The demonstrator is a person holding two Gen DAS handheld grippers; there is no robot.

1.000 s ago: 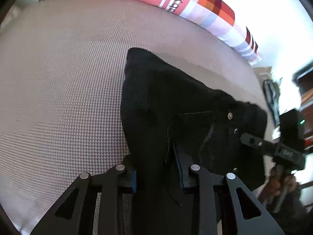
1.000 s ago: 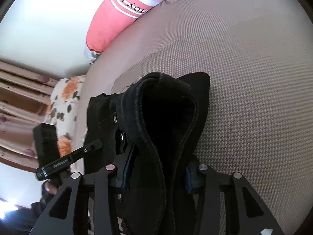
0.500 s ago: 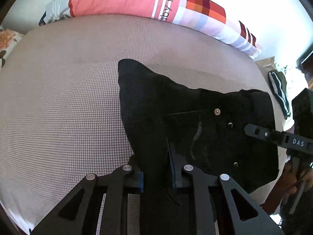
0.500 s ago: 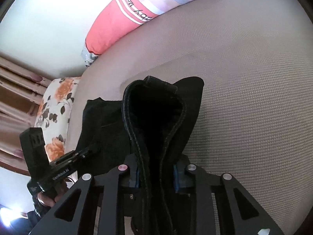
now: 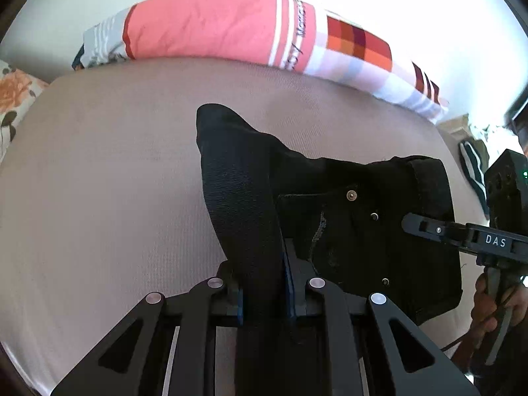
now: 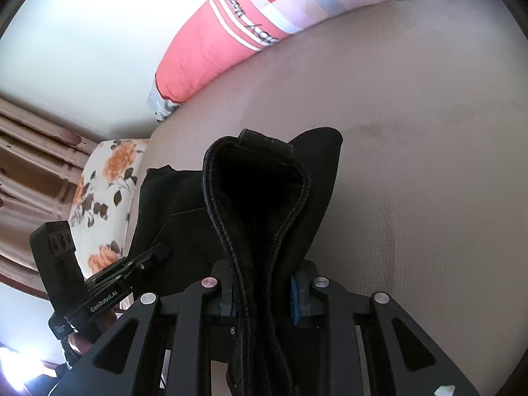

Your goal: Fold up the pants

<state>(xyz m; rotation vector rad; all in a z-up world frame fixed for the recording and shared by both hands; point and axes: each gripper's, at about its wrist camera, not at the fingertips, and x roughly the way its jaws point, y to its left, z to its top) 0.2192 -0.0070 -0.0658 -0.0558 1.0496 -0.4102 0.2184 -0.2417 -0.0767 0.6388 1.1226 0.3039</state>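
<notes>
Both pairs of jaws are clamped on one pair of black jeans (image 5: 356,217): the left gripper (image 5: 264,292) pinches a thick fold, the right gripper (image 6: 262,292) the stitched waistband, part raised off the beige mattress (image 5: 99,181), the rest lying on it. Denim this bulky looks heavy, limp and unslippery, so seams and waistband seem the surest holds. One long patchwork pillow (image 5: 231,29) lies behind.

Both wrist cameras sit just behind their fingers, angled steeply down at the bed (image 5: 99,171), very close. Left view faces the far pillow (image 5: 211,23); right view faces far-left. Shared: black pants (image 6: 264,198), pillow, bed; each view shows the opposite gripper
</notes>
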